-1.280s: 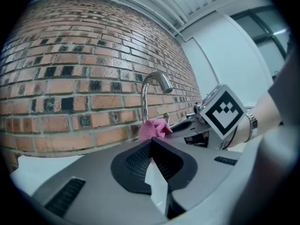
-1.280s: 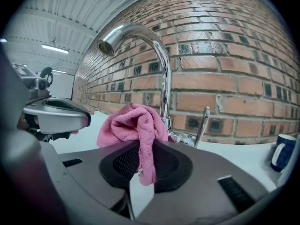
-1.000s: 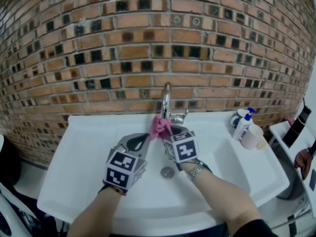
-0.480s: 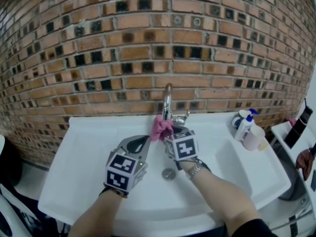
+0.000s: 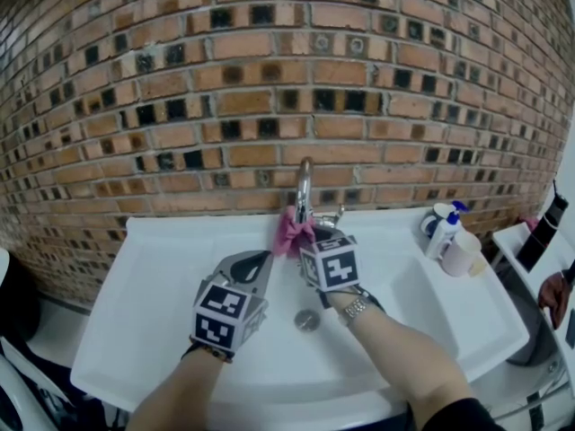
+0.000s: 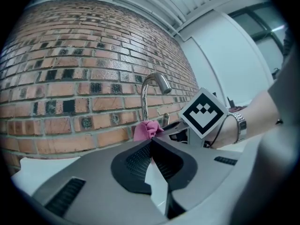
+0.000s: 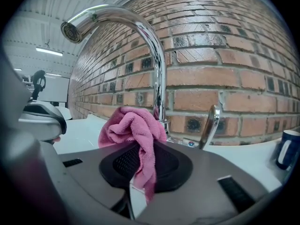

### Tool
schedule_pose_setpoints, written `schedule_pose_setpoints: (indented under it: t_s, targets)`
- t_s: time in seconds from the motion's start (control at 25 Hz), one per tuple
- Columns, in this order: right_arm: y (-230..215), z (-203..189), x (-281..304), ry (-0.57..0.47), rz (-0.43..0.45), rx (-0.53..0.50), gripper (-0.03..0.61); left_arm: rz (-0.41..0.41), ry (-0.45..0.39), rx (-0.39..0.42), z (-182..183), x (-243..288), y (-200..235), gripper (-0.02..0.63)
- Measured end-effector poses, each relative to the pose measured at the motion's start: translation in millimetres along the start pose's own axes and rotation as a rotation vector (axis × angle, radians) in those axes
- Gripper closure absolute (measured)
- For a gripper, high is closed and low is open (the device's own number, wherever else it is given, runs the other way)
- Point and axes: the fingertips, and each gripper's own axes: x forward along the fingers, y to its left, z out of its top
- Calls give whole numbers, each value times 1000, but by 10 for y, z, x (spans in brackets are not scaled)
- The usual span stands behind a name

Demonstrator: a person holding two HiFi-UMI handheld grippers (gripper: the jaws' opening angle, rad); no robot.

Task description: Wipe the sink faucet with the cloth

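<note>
A chrome gooseneck faucet rises at the back of the white sink, with its lever handle to the right. My right gripper is shut on a bunched pink cloth, and the cloth rests against the faucet's lower stem on its left side. My left gripper is shut and empty, hovering over the basin just left of the cloth, pointed at the faucet.
A drain lies in the basin below the right hand. A soap pump bottle and a cup stand on the sink's right rim. A brick wall backs the sink. A dark object lies at the far right.
The right gripper with the cloth has barely shifted, a touch up the faucet's base. The left gripper has stayed put.
</note>
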Motion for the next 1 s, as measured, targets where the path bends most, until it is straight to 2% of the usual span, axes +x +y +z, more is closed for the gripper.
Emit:
schedule_pose_setpoints:
  t_s: [1.0]
  targets:
    - [-95,478,-128,-88,-11,-12,512,13,-8,3,13,-8,38,609]
